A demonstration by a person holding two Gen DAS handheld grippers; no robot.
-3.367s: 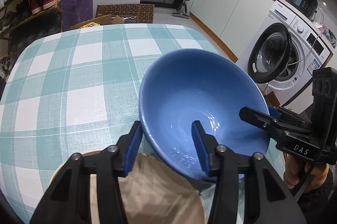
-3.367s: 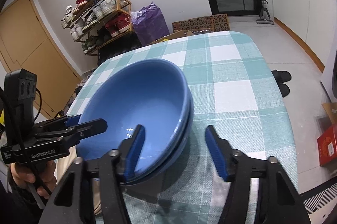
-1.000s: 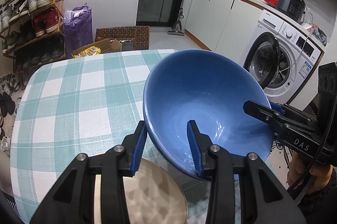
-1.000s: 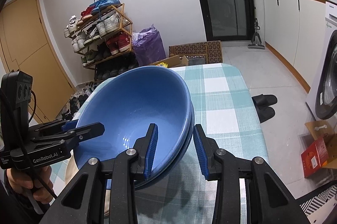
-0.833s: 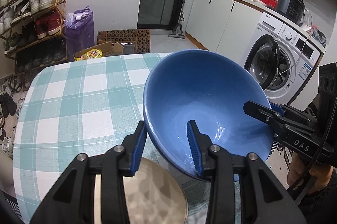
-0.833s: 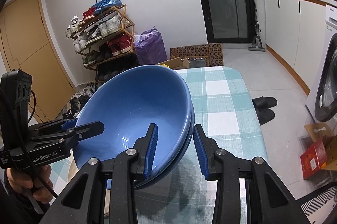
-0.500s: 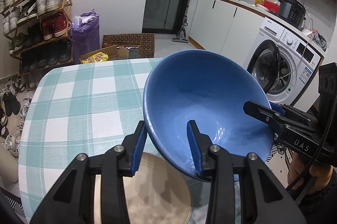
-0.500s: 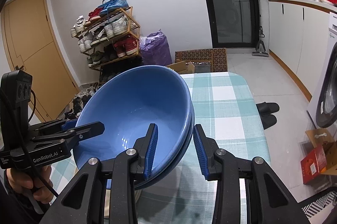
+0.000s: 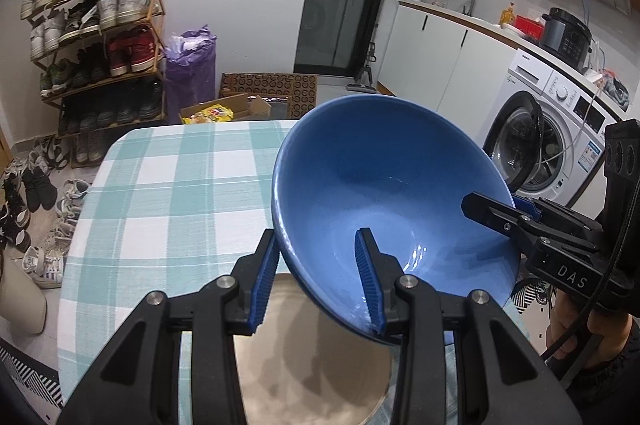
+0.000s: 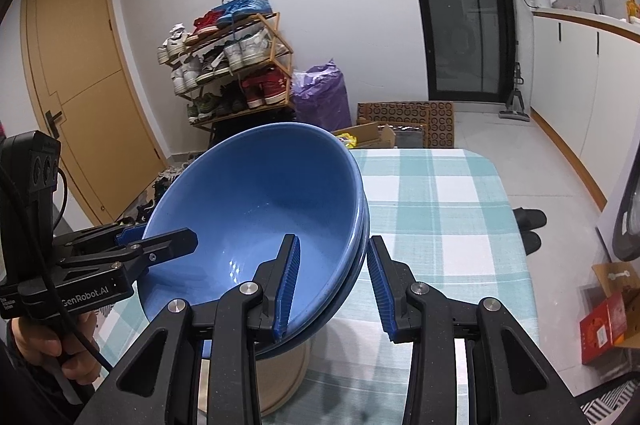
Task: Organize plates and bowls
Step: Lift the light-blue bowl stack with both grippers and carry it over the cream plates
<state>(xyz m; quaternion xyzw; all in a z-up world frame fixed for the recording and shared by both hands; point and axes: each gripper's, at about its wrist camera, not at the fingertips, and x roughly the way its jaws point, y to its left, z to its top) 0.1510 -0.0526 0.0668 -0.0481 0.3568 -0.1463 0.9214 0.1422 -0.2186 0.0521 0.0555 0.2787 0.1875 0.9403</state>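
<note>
Two nested blue bowls (image 9: 384, 185) (image 10: 260, 209) hang tilted in the air above the table, held from both sides. My left gripper (image 9: 316, 245) is shut on the near rim, one pad inside the bowl and one outside. My right gripper (image 10: 334, 245) is shut on the opposite rim in the same way, over both rims. Each gripper also shows in the other's view: the right gripper (image 9: 492, 209) and the left gripper (image 10: 168, 241). A beige plate (image 9: 312, 357) (image 10: 280, 377) lies on the table right under the bowls.
The table (image 9: 172, 193) (image 10: 440, 205) has a teal and white checked cloth. Behind it stand a shoe rack (image 9: 100, 37), a purple bag (image 9: 192, 65) and cardboard boxes (image 9: 240, 109). A washing machine (image 9: 540, 145) is at the right; slippers (image 10: 528, 221) lie on the floor.
Both grippers have risen together with the bowls. The table and the beige plate now sit lower and farther in both views. Both grips look unchanged.
</note>
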